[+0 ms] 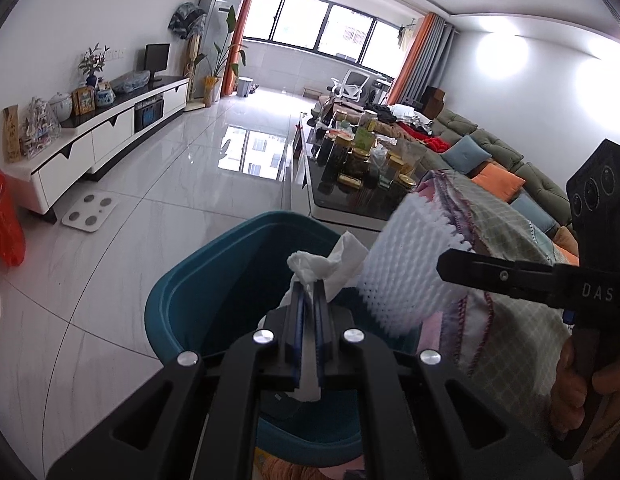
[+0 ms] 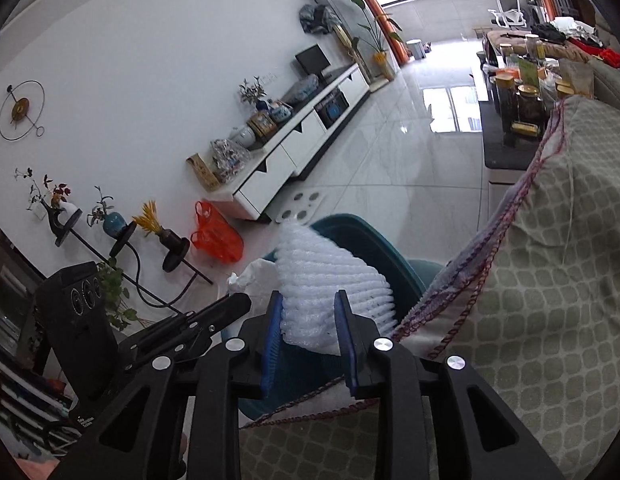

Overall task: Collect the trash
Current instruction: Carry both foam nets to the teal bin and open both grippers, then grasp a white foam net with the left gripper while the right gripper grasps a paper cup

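Hanging just below and ahead of both loads, the bin (image 1: pixel 177 304) waits: left gripper (image 1: pixel 308 300) pinches tissue (image 1: pixel 330 264), right gripper (image 2: pixel 310 320) loosely brackets foam net (image 2: pixel 330 280).

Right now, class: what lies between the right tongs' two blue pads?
A white foam net, seen in the right wrist view, hanging above the teal bin. Whether the pads press it is unclear.
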{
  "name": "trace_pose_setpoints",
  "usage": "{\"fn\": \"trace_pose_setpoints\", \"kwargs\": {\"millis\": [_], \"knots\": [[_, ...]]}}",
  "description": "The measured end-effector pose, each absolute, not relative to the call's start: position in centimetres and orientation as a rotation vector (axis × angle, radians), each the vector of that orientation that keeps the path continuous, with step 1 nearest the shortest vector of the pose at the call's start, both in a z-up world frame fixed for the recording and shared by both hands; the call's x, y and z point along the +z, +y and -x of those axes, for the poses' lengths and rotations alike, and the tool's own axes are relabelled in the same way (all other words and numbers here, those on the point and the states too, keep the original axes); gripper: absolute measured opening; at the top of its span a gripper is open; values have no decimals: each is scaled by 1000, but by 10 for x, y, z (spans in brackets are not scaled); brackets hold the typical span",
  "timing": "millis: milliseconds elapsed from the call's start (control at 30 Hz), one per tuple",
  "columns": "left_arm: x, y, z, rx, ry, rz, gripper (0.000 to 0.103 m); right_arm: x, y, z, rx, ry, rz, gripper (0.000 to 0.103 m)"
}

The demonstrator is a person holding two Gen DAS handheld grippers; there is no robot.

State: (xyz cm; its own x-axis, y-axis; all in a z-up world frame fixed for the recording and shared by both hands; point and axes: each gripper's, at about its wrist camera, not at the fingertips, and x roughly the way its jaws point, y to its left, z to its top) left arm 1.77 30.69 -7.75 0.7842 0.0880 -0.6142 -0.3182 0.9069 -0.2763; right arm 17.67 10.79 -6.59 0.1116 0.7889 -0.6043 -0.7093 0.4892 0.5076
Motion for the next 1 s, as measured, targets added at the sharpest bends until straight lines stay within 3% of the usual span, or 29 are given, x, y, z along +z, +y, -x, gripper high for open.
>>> {"fn": "trace_pose_setpoints", "kwargs": {"millis": [67,200,367,433,633,1000], "knots": [[-81,308,-19,228,643,386,9,-69,107,-178,1098,966,-101,31],[-85,310,-20,224,648,399,23,-70,106,-181,1088,964,-104,39],[-83,310,-17,234,633,410,26,-69,98,-181,1079,953,-108,40],[-77,306,-13,235,614,398,38,-66,93,-179,1080,937,-106,40],[-44,270,4,176,511,324,57,-40,59,-159,1076,813,-80,46],[-20,171,0,-144,455,236,63,0,-51,-123,900,583,-66,51]]}}
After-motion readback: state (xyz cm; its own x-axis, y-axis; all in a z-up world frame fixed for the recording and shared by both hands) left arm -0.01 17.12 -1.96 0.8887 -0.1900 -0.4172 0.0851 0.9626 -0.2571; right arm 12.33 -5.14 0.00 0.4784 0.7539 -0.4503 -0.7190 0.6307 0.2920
